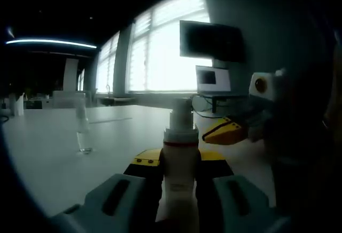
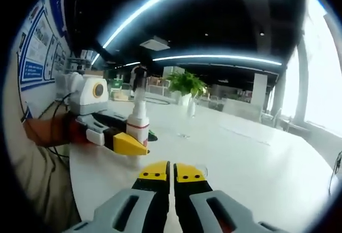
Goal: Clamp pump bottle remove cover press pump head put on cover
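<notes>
Upright, pump bottle (image 1: 180, 163) in left claw (image 1: 180, 164)

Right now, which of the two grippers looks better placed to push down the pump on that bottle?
Probably the right gripper. The left gripper is shut on the pump bottle, holding it upright above the table, so it is occupied. The right one's jaws are closed on nothing and sit close beside the bottle, free to press.

Bright windows (image 1: 160, 46), ceiling light strips (image 2: 214, 57), a wall monitor (image 1: 212, 40), a white table (image 2: 256, 158).
</notes>
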A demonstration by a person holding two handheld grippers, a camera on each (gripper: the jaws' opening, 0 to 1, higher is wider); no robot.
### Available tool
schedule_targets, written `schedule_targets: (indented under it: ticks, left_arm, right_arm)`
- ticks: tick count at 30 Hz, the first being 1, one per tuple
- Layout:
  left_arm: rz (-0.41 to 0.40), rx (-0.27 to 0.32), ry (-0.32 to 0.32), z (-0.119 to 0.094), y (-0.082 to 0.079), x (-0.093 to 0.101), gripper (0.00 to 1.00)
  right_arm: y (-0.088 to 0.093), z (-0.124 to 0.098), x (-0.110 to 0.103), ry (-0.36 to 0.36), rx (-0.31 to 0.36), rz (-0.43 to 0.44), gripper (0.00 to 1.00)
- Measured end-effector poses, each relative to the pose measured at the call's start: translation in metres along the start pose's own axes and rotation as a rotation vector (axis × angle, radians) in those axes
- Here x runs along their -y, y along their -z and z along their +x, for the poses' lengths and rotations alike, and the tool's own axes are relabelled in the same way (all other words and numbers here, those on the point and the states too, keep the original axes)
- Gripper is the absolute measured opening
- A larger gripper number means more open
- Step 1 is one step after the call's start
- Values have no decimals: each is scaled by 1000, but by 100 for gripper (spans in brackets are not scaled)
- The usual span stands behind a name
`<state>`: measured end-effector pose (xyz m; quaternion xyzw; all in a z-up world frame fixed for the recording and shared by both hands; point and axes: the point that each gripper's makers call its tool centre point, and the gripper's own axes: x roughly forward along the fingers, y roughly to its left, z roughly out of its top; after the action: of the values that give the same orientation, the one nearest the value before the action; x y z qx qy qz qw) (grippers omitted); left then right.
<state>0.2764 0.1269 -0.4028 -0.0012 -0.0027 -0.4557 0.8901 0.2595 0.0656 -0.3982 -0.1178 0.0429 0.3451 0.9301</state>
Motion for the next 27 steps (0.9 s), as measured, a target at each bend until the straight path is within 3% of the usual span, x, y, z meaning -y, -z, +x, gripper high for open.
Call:
schedule_targets:
  ticks: [9, 18, 27]
  left_arm:
    - [0, -1, -3, 0, 0, 0, 14]
    - [-3, -1, -4, 0, 0, 0, 14]
    - [-2, -1, -5, 0, 0, 0, 14]
  right_arm:
    - [-11, -5, -1, -36, -44, -94, 0]
    - [-31, -2, -4, -107, -45, -88, 0]
    - [-54, 1, -1, -153, -71, -162, 0]
